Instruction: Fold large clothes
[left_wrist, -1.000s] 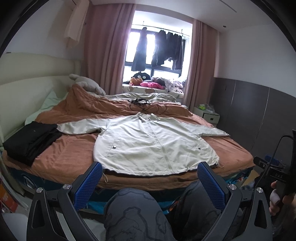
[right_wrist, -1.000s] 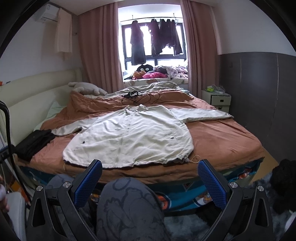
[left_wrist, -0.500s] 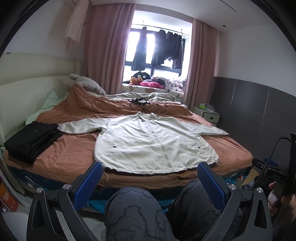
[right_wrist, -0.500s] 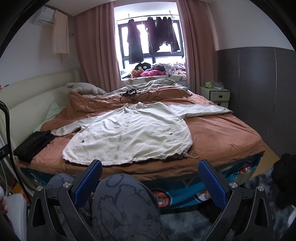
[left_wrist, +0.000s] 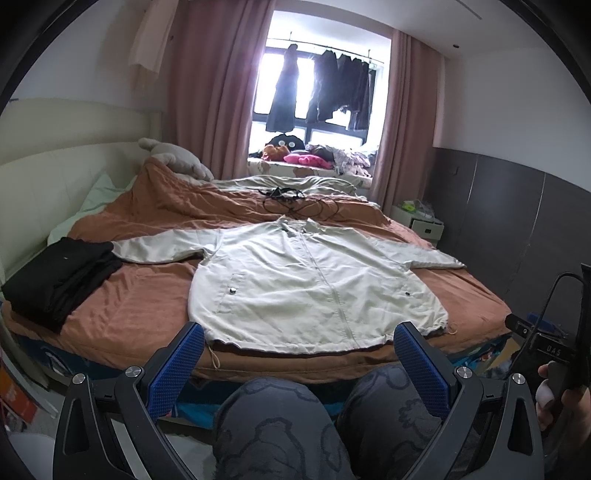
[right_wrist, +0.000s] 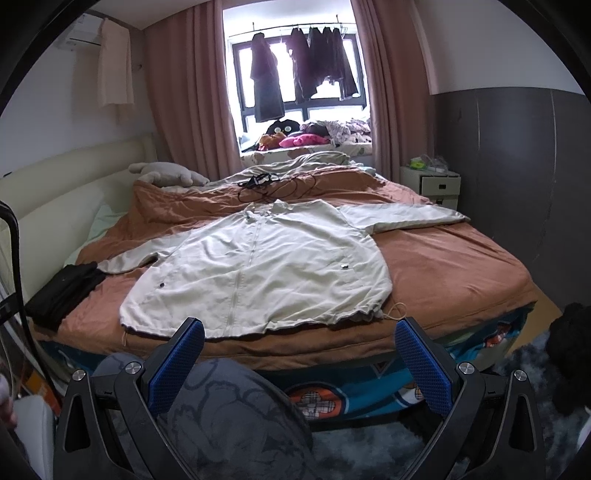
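The pale jacket (left_wrist: 310, 288) is lying flat and zipped on the rust-brown bedspread (left_wrist: 122, 310), sleeves spread out to both sides, its drawstring hem nearest the bed's front edge. The left gripper (left_wrist: 299, 354) is hovering short of that hem, jaws gaping wide and gripping nothing (the person's patterned knees are sitting just under it). The right gripper (right_wrist: 301, 350) is likewise hanging before the hem, spread wide, touching nothing. A folded black garment (left_wrist: 59, 277) is resting beside the jacket's left sleeve.

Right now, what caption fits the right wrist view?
Open right gripper faces a cream jacket spread flat, zipped, sleeves out, on the brown bedspread.
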